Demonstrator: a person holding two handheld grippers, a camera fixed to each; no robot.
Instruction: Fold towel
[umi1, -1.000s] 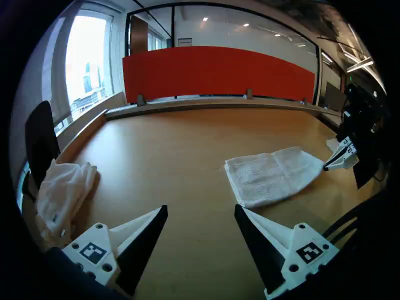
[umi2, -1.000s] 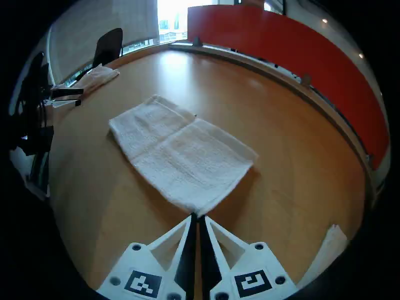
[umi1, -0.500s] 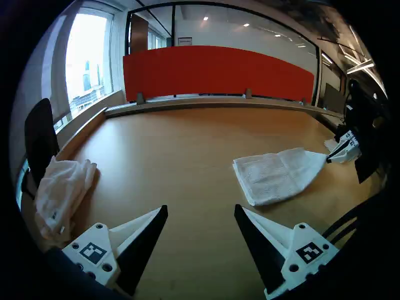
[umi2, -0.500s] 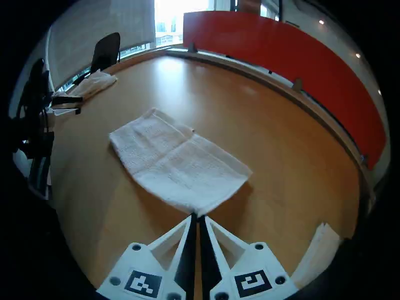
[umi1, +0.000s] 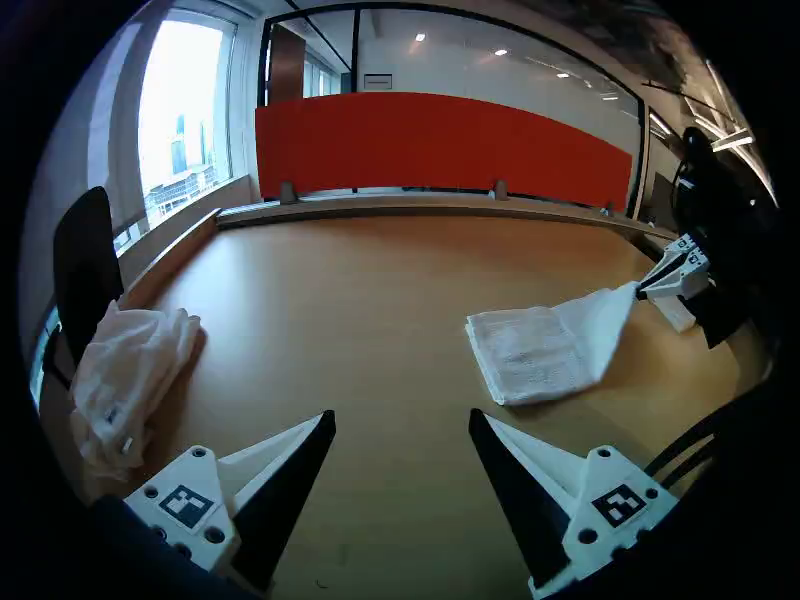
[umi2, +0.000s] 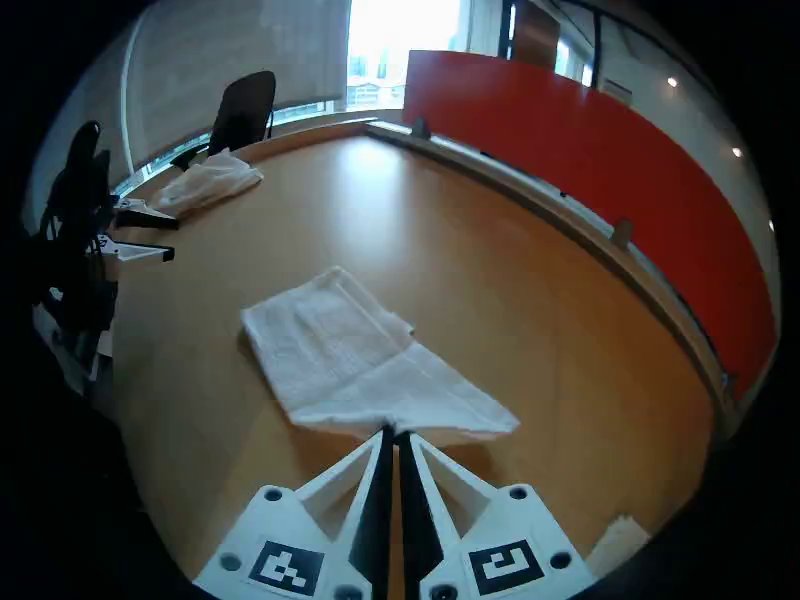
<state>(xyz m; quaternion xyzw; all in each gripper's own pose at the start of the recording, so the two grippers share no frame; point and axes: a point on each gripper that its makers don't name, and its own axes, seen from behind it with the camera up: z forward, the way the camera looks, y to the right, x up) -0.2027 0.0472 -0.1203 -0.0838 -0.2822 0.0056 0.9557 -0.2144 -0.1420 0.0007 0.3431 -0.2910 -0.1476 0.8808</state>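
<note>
1. Right gripper (umi2: 392, 436): fingers pinched on one corner of the white towel (umi2: 345, 355), corner lifted.
2. Rest of towel lies on the wooden table (umi2: 520, 260), right side.
3. Left gripper (umi1: 400, 418): fingers spread, holding nothing.

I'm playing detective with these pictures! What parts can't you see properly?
- Right gripper view: the pinched corner of the towel hides inside the right claw.
- Right gripper view: a white thing is cut off by the bottom edge.
- Left gripper view: the crumpled cloth is too bunched to count pieces.
</note>
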